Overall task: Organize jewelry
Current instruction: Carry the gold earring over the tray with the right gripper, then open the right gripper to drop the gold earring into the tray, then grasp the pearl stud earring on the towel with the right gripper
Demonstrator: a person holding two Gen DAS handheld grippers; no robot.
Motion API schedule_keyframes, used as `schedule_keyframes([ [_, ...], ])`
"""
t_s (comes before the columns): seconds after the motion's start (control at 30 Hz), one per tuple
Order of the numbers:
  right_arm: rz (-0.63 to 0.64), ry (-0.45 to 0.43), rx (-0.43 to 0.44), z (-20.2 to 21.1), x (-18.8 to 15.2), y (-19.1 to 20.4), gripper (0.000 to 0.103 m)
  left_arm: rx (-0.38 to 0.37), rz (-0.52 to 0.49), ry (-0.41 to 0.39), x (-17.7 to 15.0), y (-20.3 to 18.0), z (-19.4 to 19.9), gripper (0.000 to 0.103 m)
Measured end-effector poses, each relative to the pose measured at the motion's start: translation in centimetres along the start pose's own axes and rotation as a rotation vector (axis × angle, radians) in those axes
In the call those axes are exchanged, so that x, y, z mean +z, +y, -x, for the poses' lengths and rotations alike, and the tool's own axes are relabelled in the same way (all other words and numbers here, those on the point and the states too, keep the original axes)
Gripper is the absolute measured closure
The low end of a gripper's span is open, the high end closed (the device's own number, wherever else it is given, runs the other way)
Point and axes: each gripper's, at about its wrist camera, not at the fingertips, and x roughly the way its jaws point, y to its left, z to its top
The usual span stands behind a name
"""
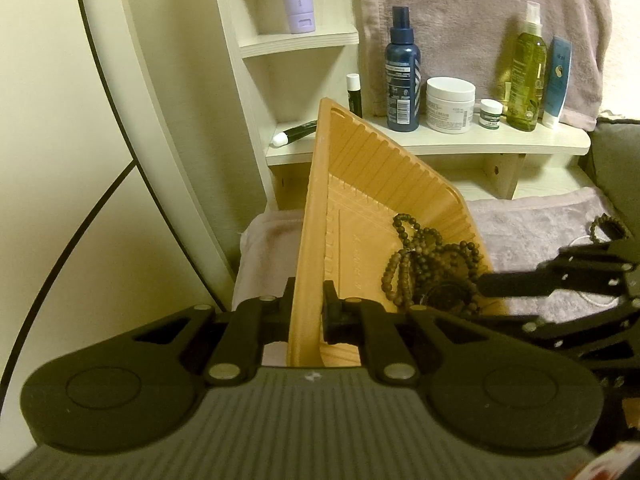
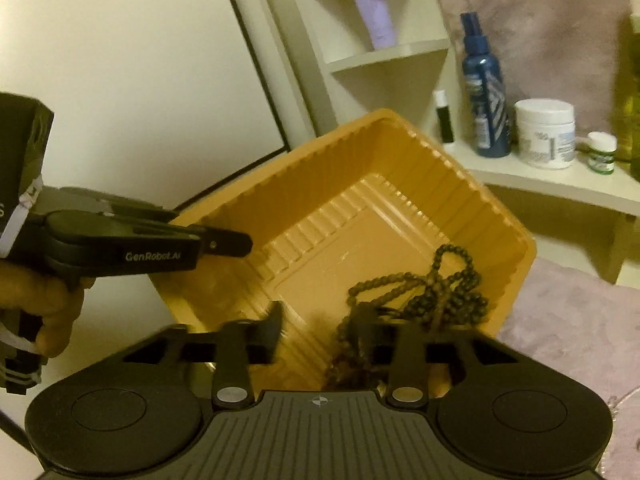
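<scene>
- Beaded jewelry [image 1: 432, 264], dark brown strands, lies heaped in the low right corner of a tilted orange tray [image 1: 360, 184].
- Left gripper [image 1: 310, 312] is clamped on the tray's near wall.
- Right gripper [image 2: 320, 330] stands parted over the beads, apparently gripping nothing; this view is blurred.

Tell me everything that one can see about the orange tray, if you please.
The orange tray is a shallow, roughly square container that looks like thin moulded plastic, with ribbed walls, rounded corners, a stepped flat floor and a small slot near one corner. It is tilted, lifted on one side, above a pinkish towel. The left gripper is shut on its rim. Dark wooden bead strings lie heaped in its lower corner. The right gripper stands open just over the floor, next to the beads.
</scene>
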Motion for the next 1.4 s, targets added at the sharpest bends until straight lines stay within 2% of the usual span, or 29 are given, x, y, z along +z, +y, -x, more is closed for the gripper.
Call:
schedule_keyframes([
  [0.13, -0.029, -0.045, -0.067, 2.1, 0.0, -0.9, 0.058, 0.001, 0.0, 0.0, 0.0, 0.0, 0.0, 0.094],
  [0.23, -0.06, -0.071, -0.16, 4.1, -0.7, -2.2, 0.058, 0.002, 0.0, 0.0, 0.0, 0.0, 0.0, 0.094],
  [0.37, -0.078, -0.09, -0.326, 7.0, -2.3, -4.1, 0.058, 0.001, 0.001, 0.0, 0.0, 0.1, 0.0, 0.094],
  [0.5, -0.107, -0.078, -0.441, 9.5, -4.9, -6.2, 0.058, 0.001, 0.0, 0.0, 0.0, 0.0, 0.0, 0.094],
  [0.7, -0.145, -0.043, -0.546, 11.7, -8.2, -8.7, 0.058, 0.003, -0.003, -0.001, 0.0, 0.0, 0.0, 0.094],
  [0.93, -0.111, -0.02, -0.608, 11.4, -9.2, -10.3, 0.058, 0.004, -0.004, 0.0, 0.1, -0.1, 0.0, 0.094],
  [1.13, -0.127, -0.015, -0.614, 9.7, -9.2, -11.5, 0.059, 0.004, -0.005, 0.001, 0.0, -0.1, 0.0, 0.094],
  [1.4, -0.159, -0.01, -0.635, 8.2, -8.9, -12.8, 0.077, 0.003, -0.005, 0.0, 0.1, -0.1, 0.1, 0.094],
])
